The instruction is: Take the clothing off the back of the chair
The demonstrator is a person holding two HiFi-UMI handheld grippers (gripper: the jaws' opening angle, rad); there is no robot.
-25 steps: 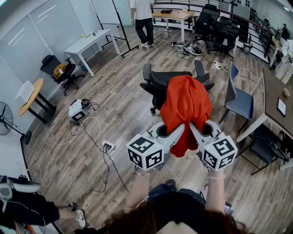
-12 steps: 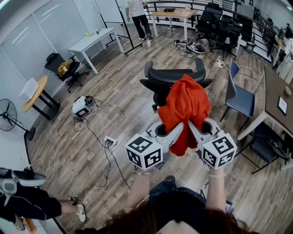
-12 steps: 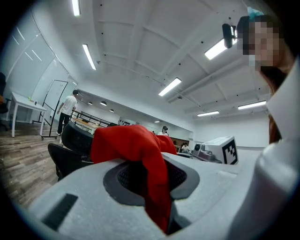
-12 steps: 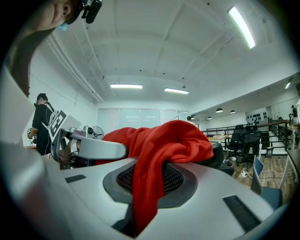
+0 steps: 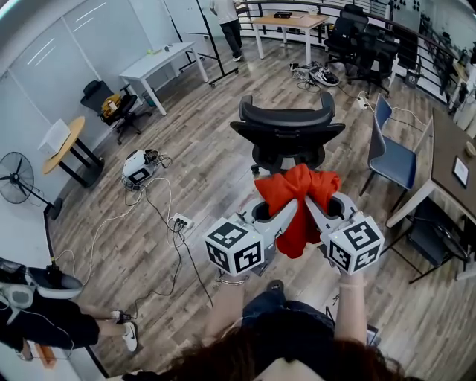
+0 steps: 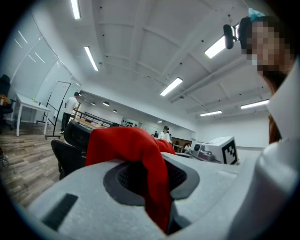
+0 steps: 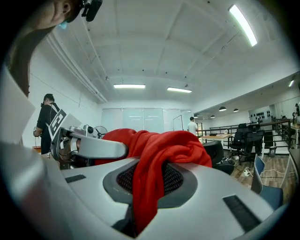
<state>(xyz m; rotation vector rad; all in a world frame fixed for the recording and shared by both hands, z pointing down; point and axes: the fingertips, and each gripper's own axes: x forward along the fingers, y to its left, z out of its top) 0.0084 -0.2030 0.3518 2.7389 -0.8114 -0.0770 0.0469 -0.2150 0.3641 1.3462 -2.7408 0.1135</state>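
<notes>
The red garment (image 5: 299, 205) hangs bunched between my two grippers, clear of the black office chair (image 5: 286, 134), whose bare backrest stands just beyond it. My left gripper (image 5: 294, 203) is shut on one part of the cloth, and red fabric (image 6: 140, 154) drapes over its jaw in the left gripper view. My right gripper (image 5: 311, 202) is shut on another part, with a red fold (image 7: 159, 154) running down between its jaws. The two grippers sit side by side, close together, pointing level toward the chair (image 6: 70, 145).
A blue chair (image 5: 390, 160) and a dark table (image 5: 450, 160) stand at the right. Cables and a power strip (image 5: 178, 222) lie on the wood floor at the left, near a white device (image 5: 137, 167). A white desk (image 5: 160, 63) and a person (image 5: 227, 22) are farther back.
The garment has come off the chair's backrest and moved toward me with both grippers. The backrest, covered a second ago, now shows bare.
</notes>
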